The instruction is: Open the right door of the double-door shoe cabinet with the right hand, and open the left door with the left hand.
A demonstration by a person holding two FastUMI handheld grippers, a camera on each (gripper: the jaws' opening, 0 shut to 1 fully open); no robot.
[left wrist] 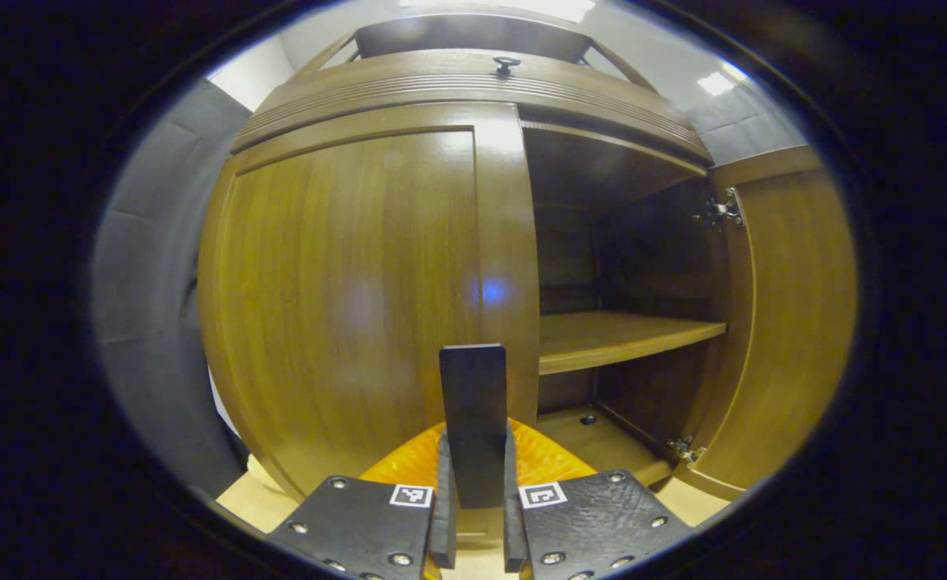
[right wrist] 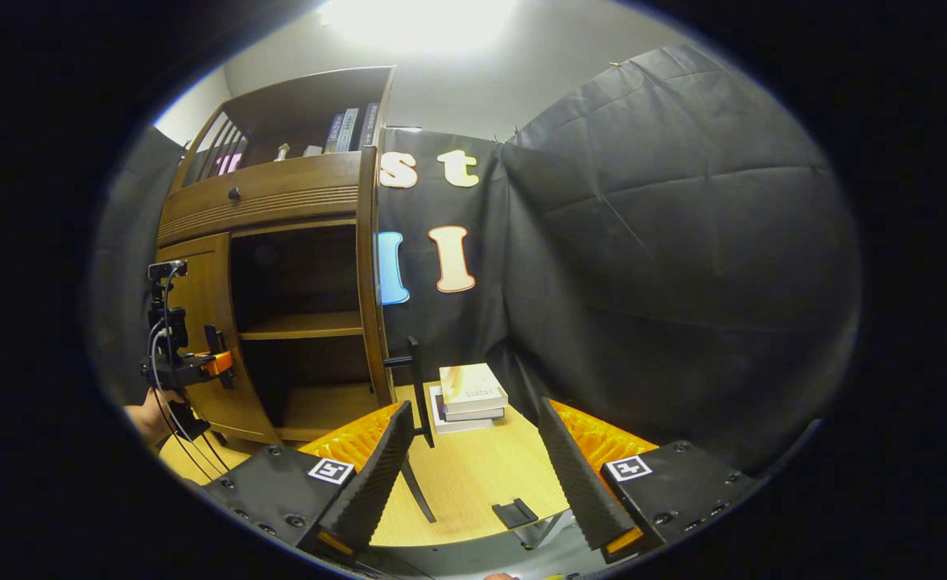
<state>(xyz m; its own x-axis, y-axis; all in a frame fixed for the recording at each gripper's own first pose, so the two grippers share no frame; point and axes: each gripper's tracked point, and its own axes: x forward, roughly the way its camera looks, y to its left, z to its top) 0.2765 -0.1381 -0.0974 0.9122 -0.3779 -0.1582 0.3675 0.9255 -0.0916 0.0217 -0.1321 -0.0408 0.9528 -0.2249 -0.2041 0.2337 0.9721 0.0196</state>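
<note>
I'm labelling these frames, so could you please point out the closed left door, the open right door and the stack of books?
left door [left wrist: 345,306], left gripper view, middle of its front panel.
right door [left wrist: 796,322], left gripper view, its inner face.
stack of books [right wrist: 472,387], right gripper view, top book's cover.

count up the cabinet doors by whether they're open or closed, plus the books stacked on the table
Open doors: 1, the right door
Closed doors: 1, the left door, with the left gripper shut on its handle
Stacked books: 3
Total: 5

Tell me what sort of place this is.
Likely a staged booth rather than a real home: black cloth walls hang around a wooden shoe cabinet, with stacked books on a light wooden table.
</note>
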